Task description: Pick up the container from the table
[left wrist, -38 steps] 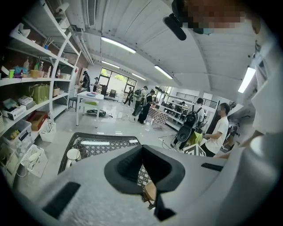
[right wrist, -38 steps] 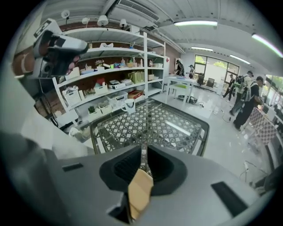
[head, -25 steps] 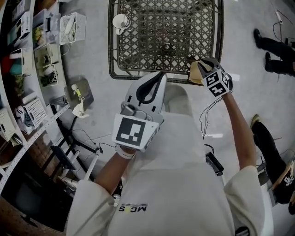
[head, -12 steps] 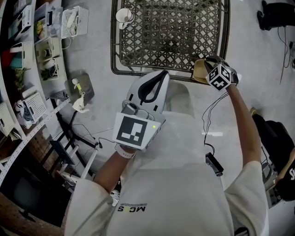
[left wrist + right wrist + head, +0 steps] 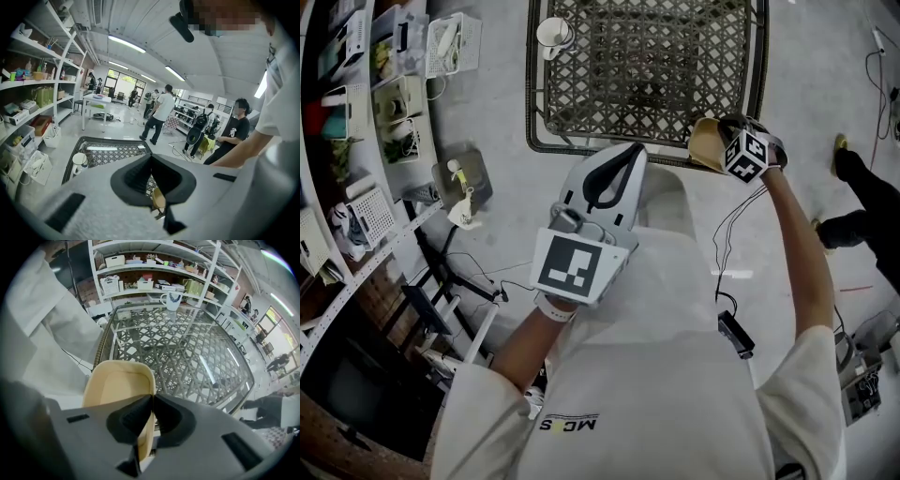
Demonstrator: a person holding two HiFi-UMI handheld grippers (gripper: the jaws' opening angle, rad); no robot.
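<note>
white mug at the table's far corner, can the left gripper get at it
Probably yes: the left gripper holds nothing, and only bare tabletop lies between it and the mug.

I have the container (image 5: pixel 704 142) at the near right corner of the worktop (image 5: pixel 647 66), with a mug (image 5: pixel 547 39) on the far left corner. My left gripper (image 5: pixel 632 151) hangs before the near edge. Shelves (image 5: pixel 337 187) run along the left.

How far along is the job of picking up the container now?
Done: the right gripper is at the tan container on the table corner. In hand: its jaws have just been closing on the container's wall. Left: lifting it off the table.
</note>
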